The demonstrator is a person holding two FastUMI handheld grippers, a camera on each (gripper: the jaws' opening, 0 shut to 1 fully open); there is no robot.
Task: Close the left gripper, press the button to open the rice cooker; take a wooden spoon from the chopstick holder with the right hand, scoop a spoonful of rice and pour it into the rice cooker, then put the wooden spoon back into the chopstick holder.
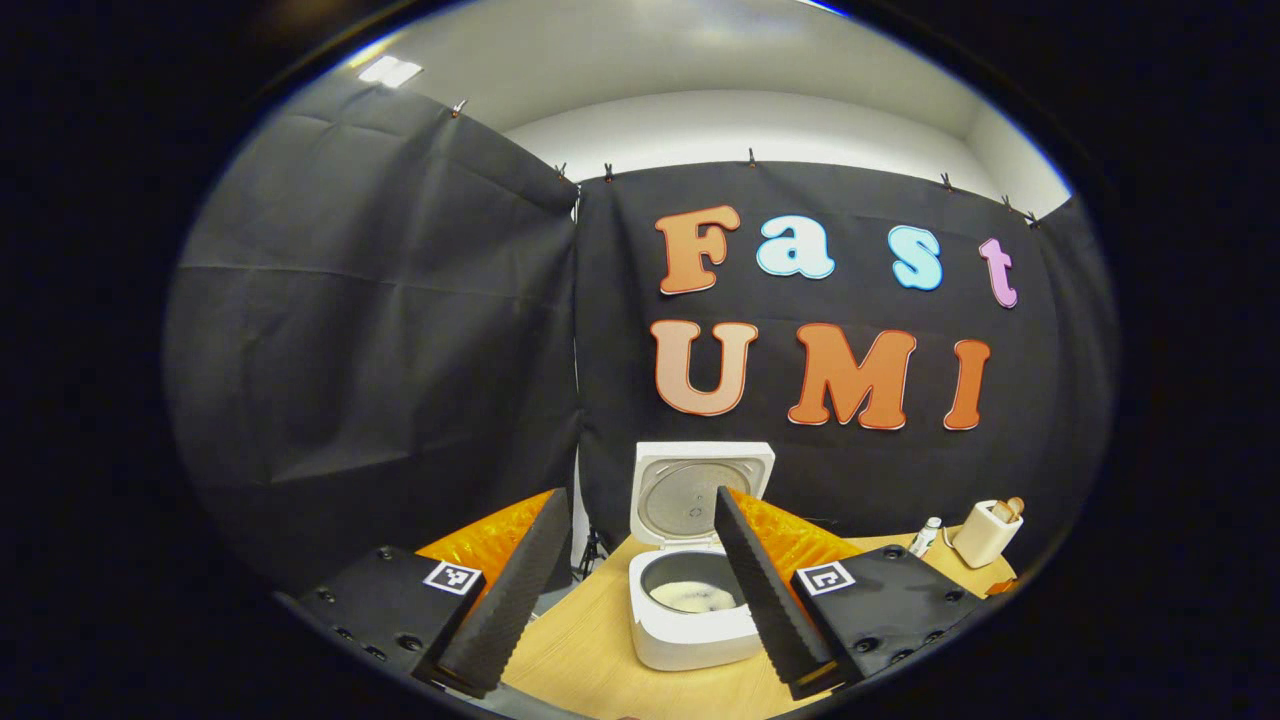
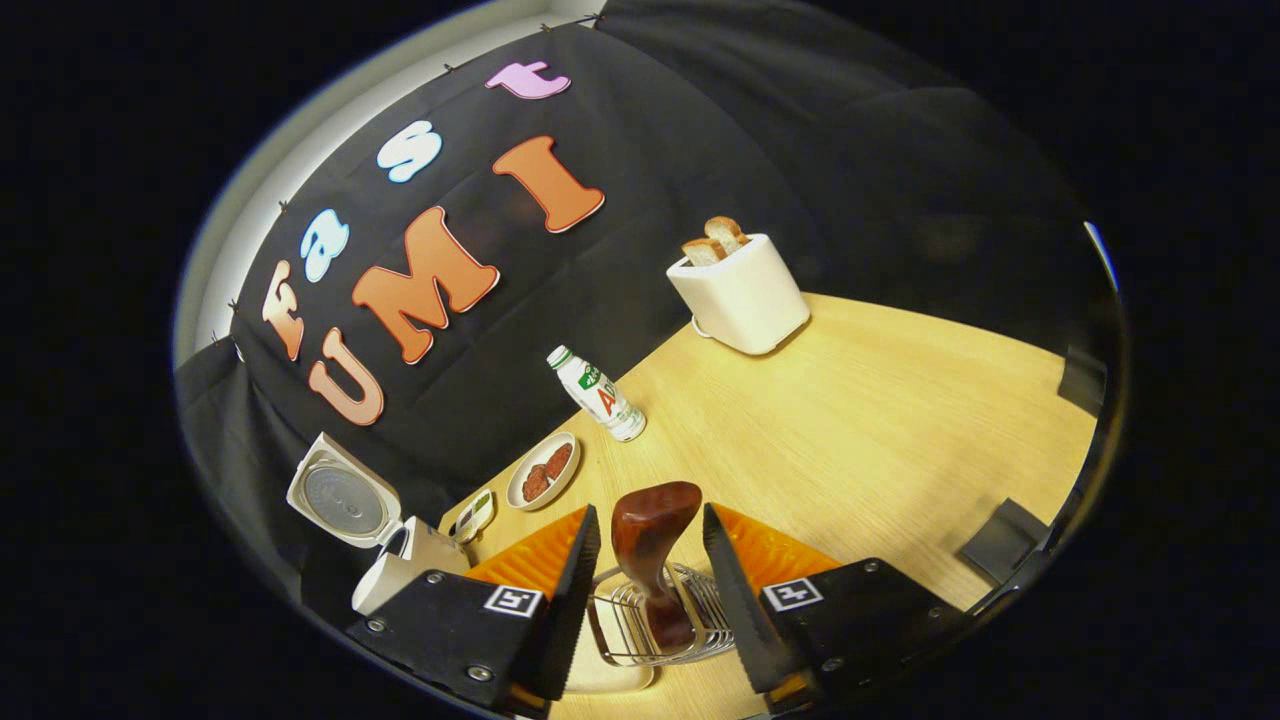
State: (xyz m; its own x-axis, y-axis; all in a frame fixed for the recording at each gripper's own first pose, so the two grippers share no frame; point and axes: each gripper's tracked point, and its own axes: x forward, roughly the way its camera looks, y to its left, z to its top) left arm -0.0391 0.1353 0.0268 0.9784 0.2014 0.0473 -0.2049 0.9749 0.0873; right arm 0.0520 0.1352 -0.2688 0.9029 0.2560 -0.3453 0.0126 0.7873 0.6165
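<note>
Since the rice cooker [image 1: 692, 590] lid is up w/ rice inside, we judge the wooden spoon [image 2: 652, 545] in the chopstick holder [image 2: 640, 625] on the table [image 2: 860, 420]: light, stiff, prob. smooth; grip mid-handle. Right tongs [image 2: 645, 585] released astride it; left tongs [image 1: 640, 590] released.

Left gripper [image 1: 640, 590] and right gripper [image 2: 645, 580] both spread wide, apparently gripping nothing.

In the left gripper view, a finger [image 1: 765, 585] hides the right edge of the cooker [image 1: 690, 625]; the bottle [image 1: 926, 536] is too small to make out. In the right gripper view, the holder [image 2: 640, 625] hides the spoon's [image 2: 652, 540] lower end, and the cooker's body sits partly behind the gripper.
</note>
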